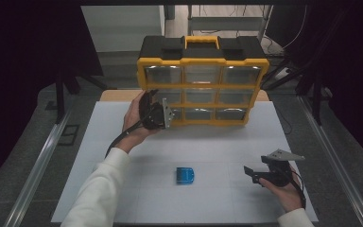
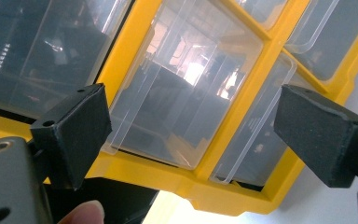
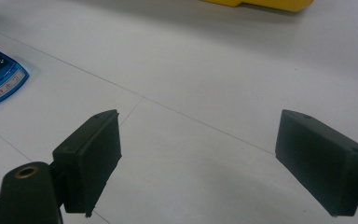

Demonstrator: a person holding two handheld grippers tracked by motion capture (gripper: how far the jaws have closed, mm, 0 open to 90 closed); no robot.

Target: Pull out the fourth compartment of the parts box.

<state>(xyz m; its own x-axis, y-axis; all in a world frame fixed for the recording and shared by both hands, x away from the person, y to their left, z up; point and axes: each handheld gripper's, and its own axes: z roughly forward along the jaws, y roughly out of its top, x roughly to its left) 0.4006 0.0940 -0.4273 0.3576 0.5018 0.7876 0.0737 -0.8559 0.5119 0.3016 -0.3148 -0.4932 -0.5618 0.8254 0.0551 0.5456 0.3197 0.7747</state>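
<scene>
Dark curtains closed off the room on both sides, and the white tabletop (image 1: 123,189) spread beneath both grippers, bare but for a few things. Largest of them was the yellow organizer case (image 1: 202,85), standing upright on its edge at the far side with its black handle on top, which turned its rows of clear drawers toward the person so they could be reached from the front. The left gripper (image 1: 155,115) was held up against the case's lower left part, its jaws spread wide and gripping nothing; in the left gripper view a clear drawer (image 2: 186,93) sat directly ahead between the open jaws, close but apparently not yet touched, which looked like lining up to grasp its front and pull it out. The drawers facing those jaws appeared empty, though reflections on the plastic made that hard to confirm. The right gripper (image 1: 257,175) hovered low over the near right of the tabletop, well apart from the case, its jaws likewise wide open and empty, probably waiting. Smallest was the blue box (image 1: 185,175), lying flat on the tabletop to the left of the right jaws and near them, likely placed there ready to be picked up and dropped into a drawer.
</scene>
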